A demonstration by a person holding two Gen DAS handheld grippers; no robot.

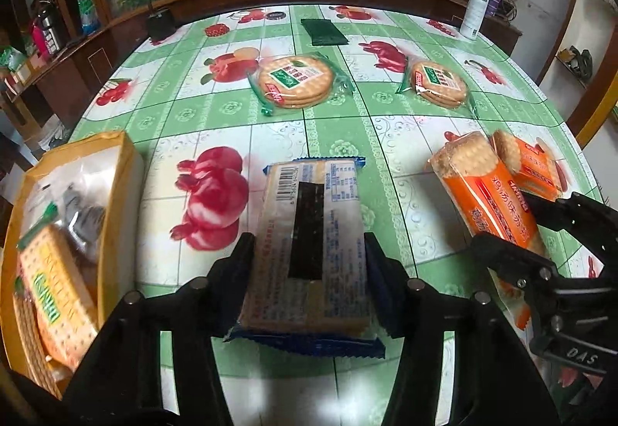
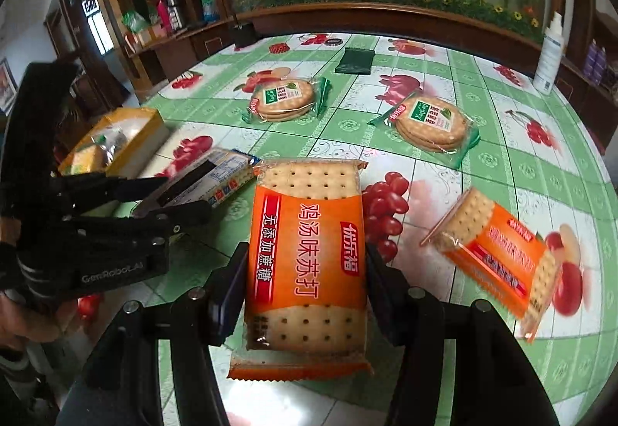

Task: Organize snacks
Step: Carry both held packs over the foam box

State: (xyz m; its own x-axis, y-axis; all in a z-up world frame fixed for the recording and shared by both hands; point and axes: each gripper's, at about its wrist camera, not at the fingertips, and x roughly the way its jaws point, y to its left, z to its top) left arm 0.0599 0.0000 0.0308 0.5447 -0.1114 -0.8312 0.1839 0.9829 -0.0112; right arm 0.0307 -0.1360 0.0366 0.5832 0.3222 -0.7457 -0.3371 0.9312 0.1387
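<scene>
My left gripper (image 1: 309, 248) is shut on a blue-edged cracker pack (image 1: 305, 194), held back side up just above the table; the right wrist view shows that left gripper (image 2: 181, 196) and the blue-edged pack (image 2: 220, 171) to the left. My right gripper (image 2: 306, 263) is shut on an orange soda-cracker pack (image 2: 305, 225), its pads pressing both long sides. In the left wrist view the right gripper (image 1: 517, 229) and its orange pack (image 1: 479, 186) are at the right. A second orange pack (image 2: 498, 252) lies tilted on the cloth. A yellow box (image 1: 119, 194) at the left holds several snack packs.
Two round cracker packs (image 2: 284, 99) (image 2: 428, 121) lie mid-table on the green fruit-print cloth (image 2: 502, 163). Farther back are a dark green packet (image 2: 354, 60), a white spray bottle (image 2: 548, 55) and a small black object (image 1: 160, 20). A wooden ledge with a planter borders the far edge.
</scene>
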